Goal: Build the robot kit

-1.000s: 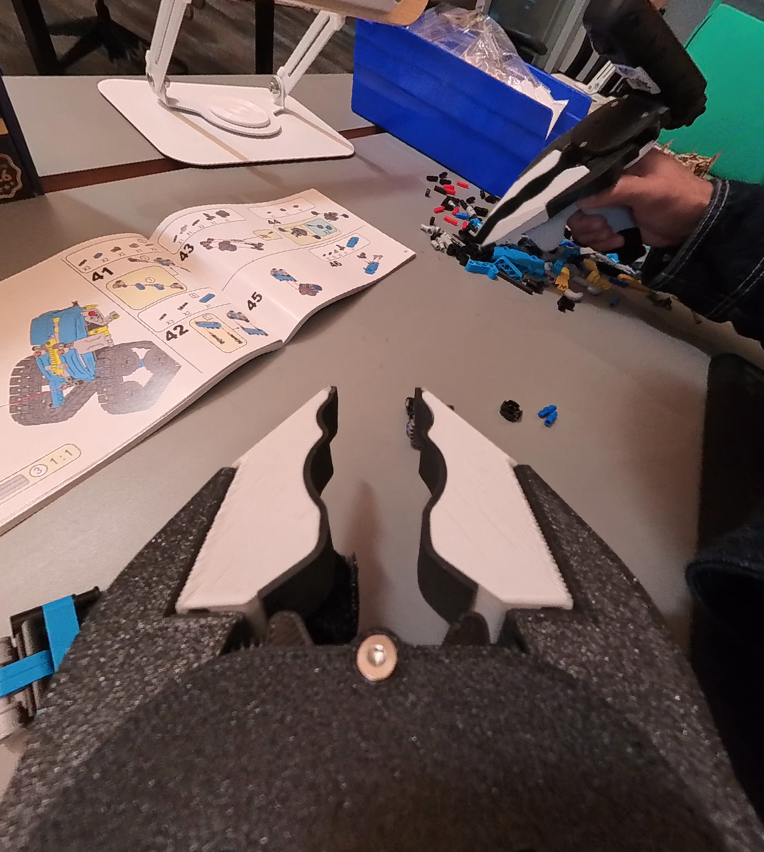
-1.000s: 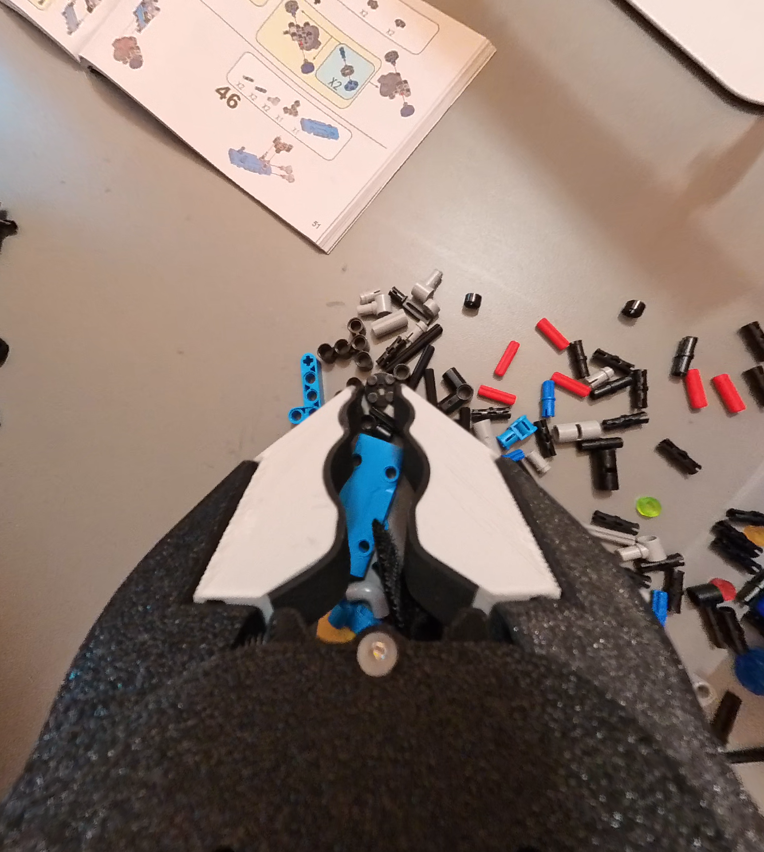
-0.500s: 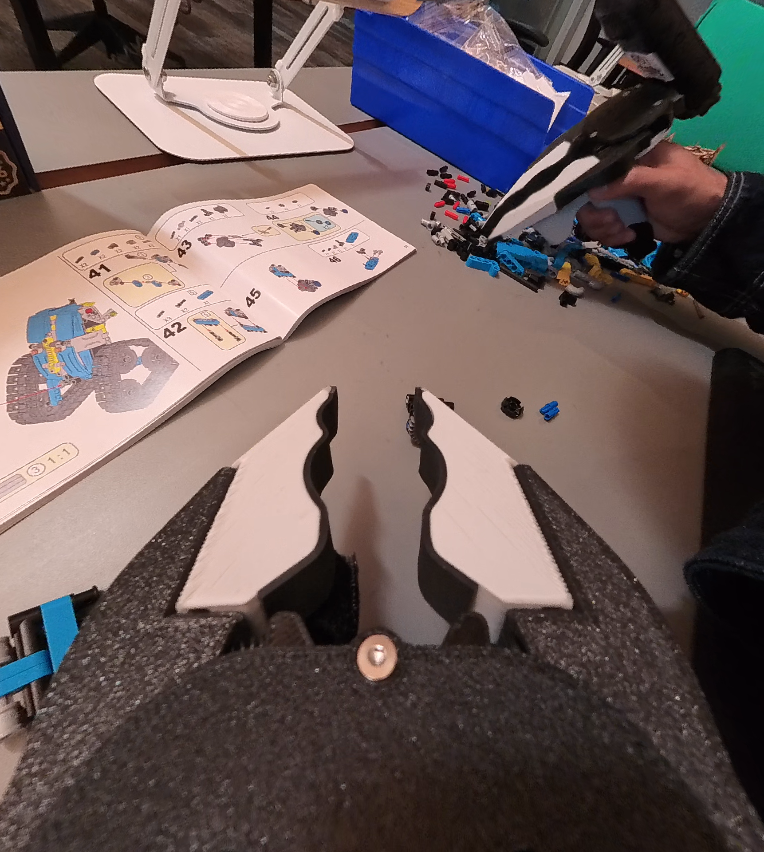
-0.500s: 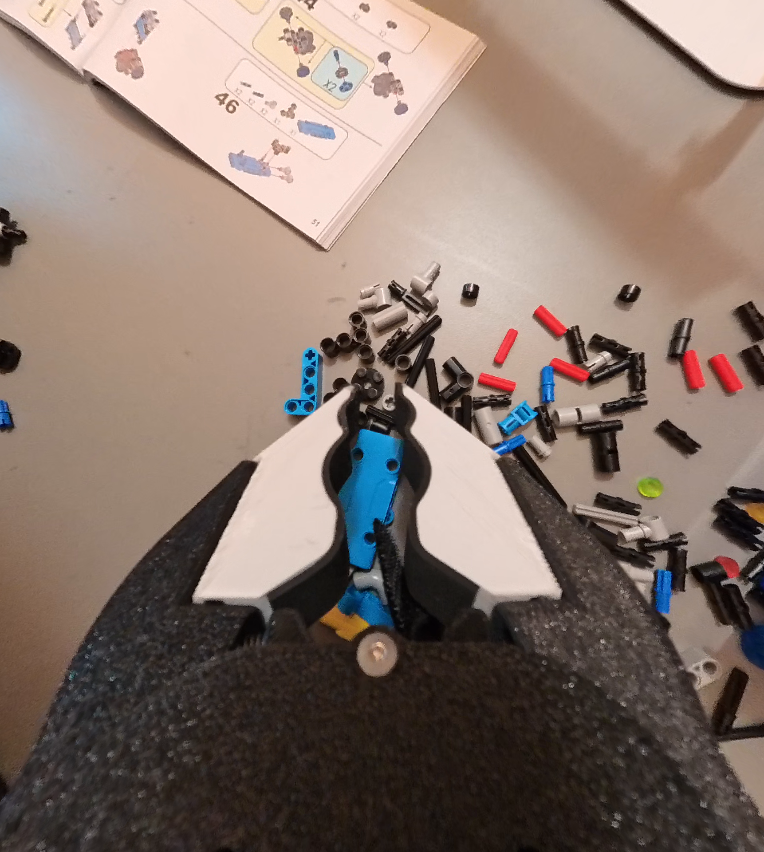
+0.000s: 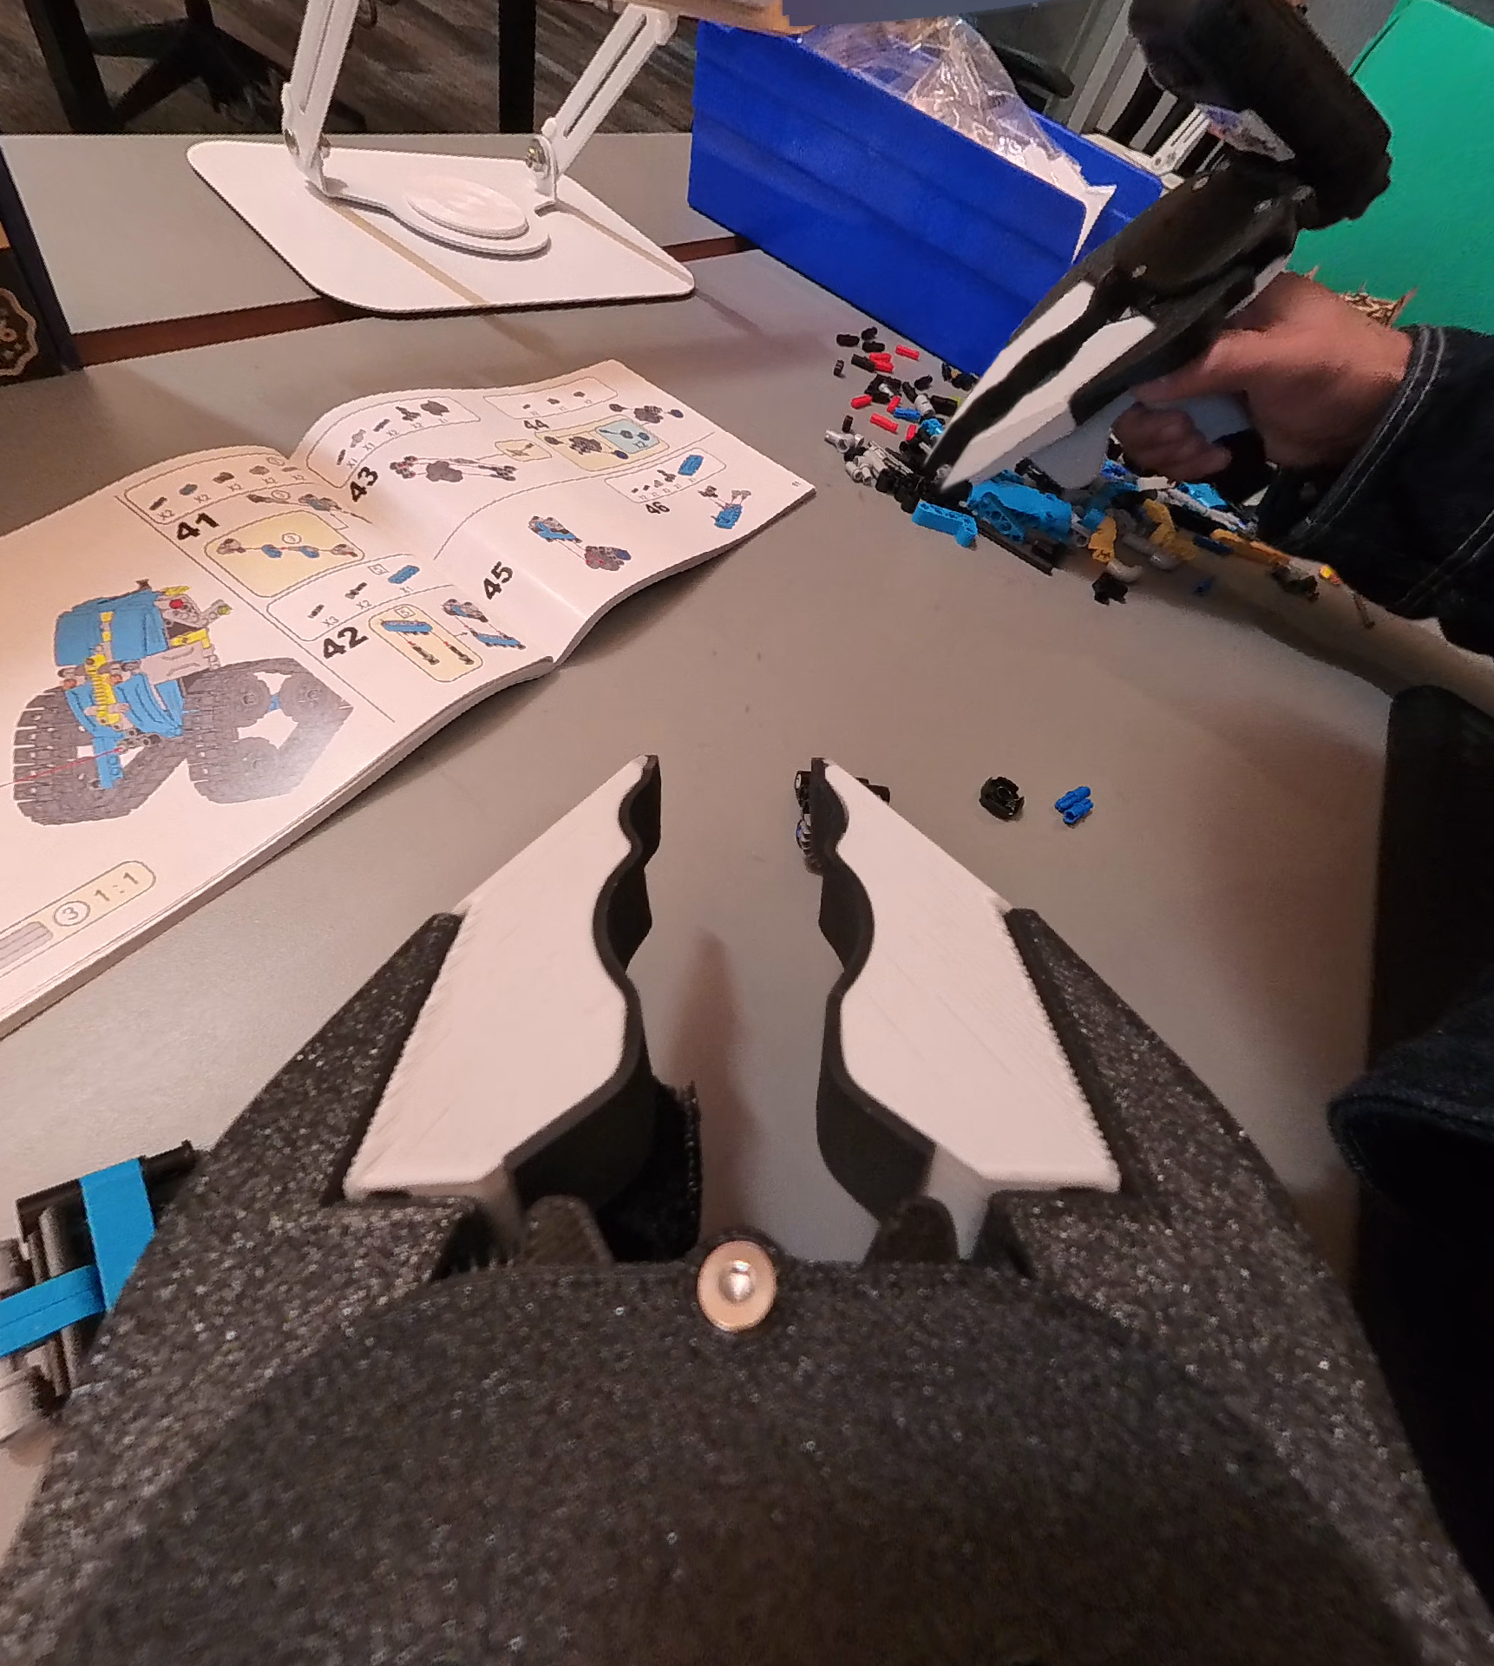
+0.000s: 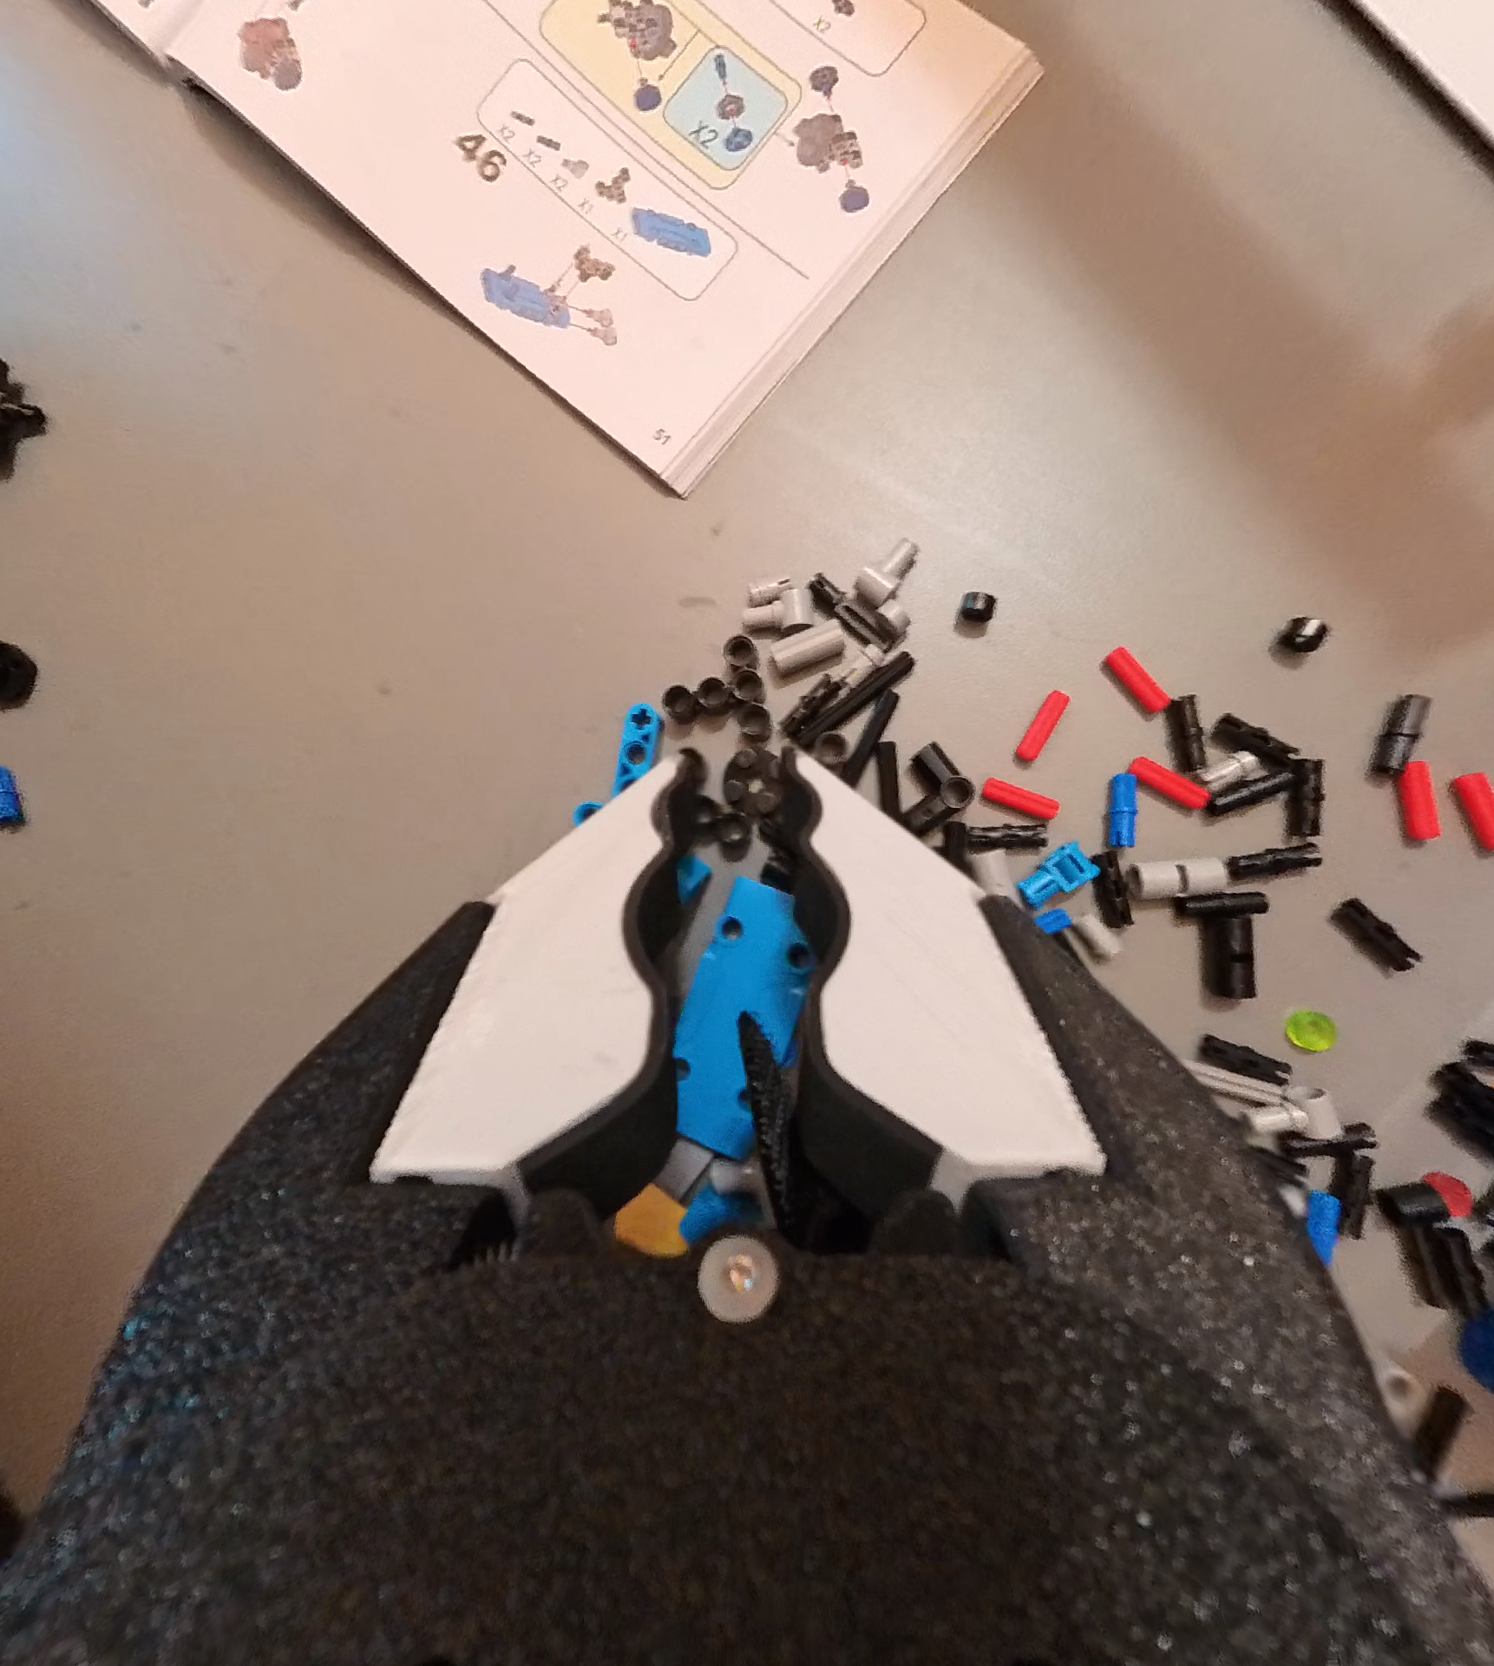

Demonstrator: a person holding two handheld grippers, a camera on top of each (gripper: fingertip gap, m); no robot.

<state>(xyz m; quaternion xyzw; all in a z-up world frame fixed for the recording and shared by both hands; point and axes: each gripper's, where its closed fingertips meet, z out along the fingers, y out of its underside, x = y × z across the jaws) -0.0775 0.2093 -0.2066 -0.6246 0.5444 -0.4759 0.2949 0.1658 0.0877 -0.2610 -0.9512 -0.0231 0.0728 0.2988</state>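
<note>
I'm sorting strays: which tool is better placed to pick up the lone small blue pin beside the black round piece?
Left. The left tool is open, empty and close to the blue pin; the right tool is farther off, tips in the parts pile.

- My right gripper (image 6: 739, 775) points down over the loose pile of small parts (image 6: 1086, 811) on the grey table (image 6: 320, 586), jaws narrowly apart around a black round connector (image 6: 748, 780) at the tips.
- My left gripper (image 5: 730, 775) sits low over bare table, jaws wide, a small black assembly (image 5: 806, 811) just beside its right fingertip.
</note>
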